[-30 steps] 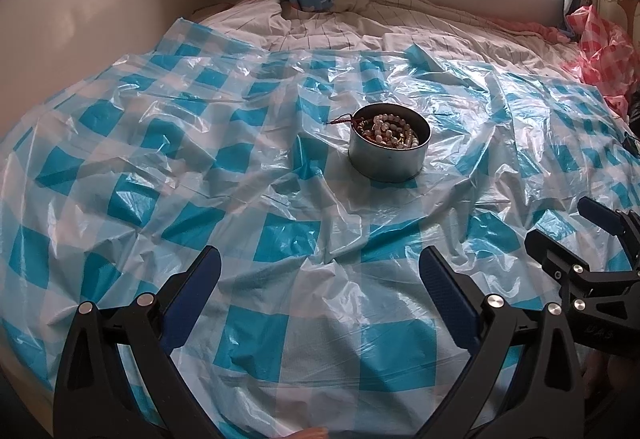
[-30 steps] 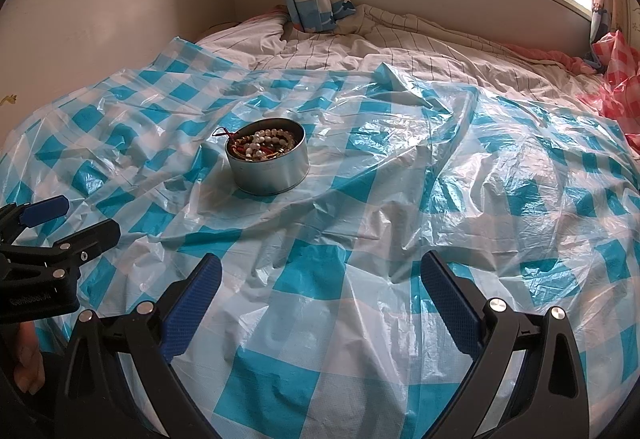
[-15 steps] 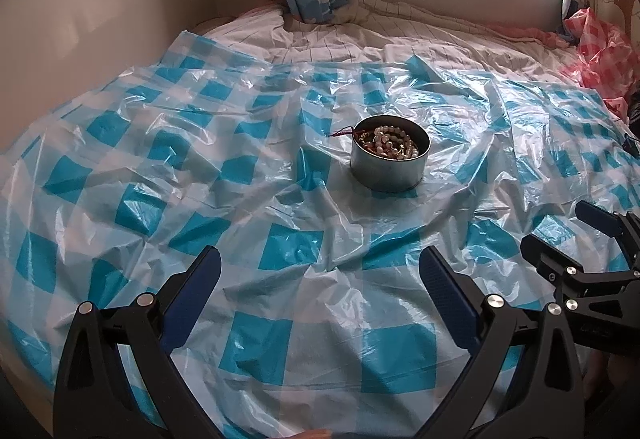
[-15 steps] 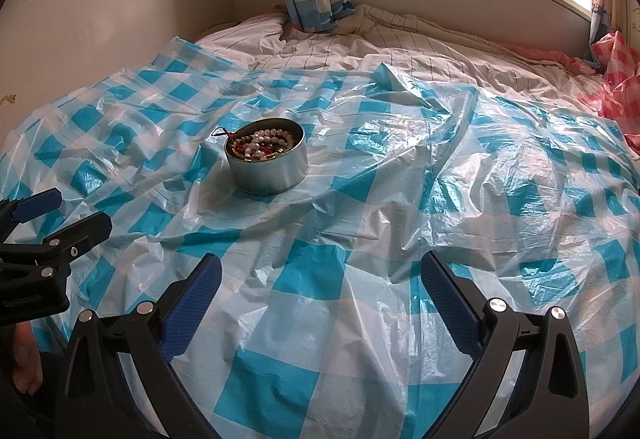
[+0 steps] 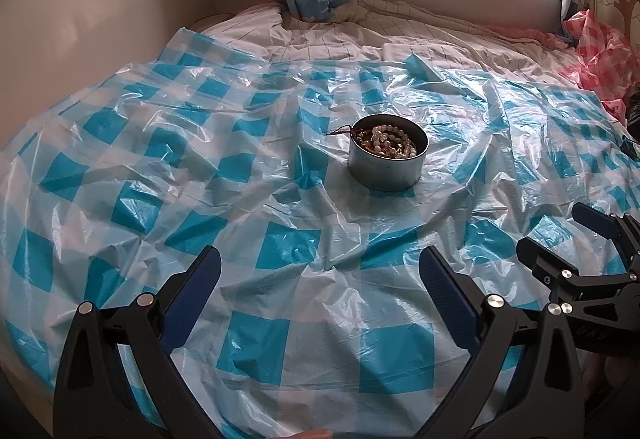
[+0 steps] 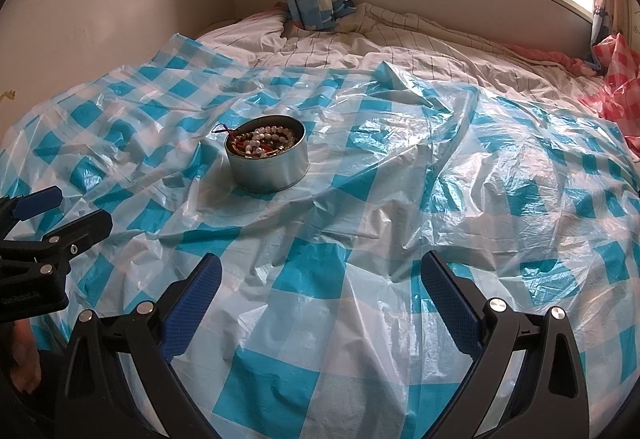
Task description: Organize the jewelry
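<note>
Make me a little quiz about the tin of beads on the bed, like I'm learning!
1. True or false: the tin has a lid on.
2. What hangs over the tin's rim: A) a red cord B) a spoon C) a sock?
3. Fill in: both the left gripper and the right gripper are ____.

Key: 1 false; 2 A; 3 open, holding nothing, short of the tin.

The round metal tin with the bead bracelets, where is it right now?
The metal tin sits upright mid-bed on the blue checked plastic sheet. It is ahead of the left gripper, and ahead and left of the right gripper. Neither touches it.
</note>
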Available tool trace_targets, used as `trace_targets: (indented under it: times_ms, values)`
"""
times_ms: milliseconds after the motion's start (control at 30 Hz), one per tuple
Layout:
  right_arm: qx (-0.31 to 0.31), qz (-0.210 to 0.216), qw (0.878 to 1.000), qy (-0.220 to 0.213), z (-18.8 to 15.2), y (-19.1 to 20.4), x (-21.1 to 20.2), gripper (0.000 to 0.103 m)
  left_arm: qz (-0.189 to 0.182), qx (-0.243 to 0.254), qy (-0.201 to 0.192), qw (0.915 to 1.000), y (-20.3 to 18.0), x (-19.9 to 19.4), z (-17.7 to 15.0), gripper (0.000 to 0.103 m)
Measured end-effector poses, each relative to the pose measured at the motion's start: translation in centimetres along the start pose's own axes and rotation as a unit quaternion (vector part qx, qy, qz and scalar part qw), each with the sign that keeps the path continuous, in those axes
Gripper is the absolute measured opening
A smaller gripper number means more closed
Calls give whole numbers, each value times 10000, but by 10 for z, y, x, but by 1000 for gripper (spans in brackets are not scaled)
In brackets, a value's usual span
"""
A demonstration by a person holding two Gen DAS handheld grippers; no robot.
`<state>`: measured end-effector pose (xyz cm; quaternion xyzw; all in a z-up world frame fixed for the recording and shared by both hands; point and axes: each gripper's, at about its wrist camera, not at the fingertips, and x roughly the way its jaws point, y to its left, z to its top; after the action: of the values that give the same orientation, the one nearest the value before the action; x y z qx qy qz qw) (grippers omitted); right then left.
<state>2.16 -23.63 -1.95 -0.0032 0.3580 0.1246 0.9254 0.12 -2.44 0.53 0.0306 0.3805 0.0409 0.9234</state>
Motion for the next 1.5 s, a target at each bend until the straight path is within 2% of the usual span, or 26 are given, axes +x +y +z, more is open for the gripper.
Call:
trace_targets:
  times_ms: [867,1500]
  values:
    - [-14,-12,10000,1,1,1,0,95,19,19,0,10000,-4,0,1,95]
    - [-4,-10,10000,1,1,-3,-1,95,-129,52,-77,9999,-8,-3,2,95]
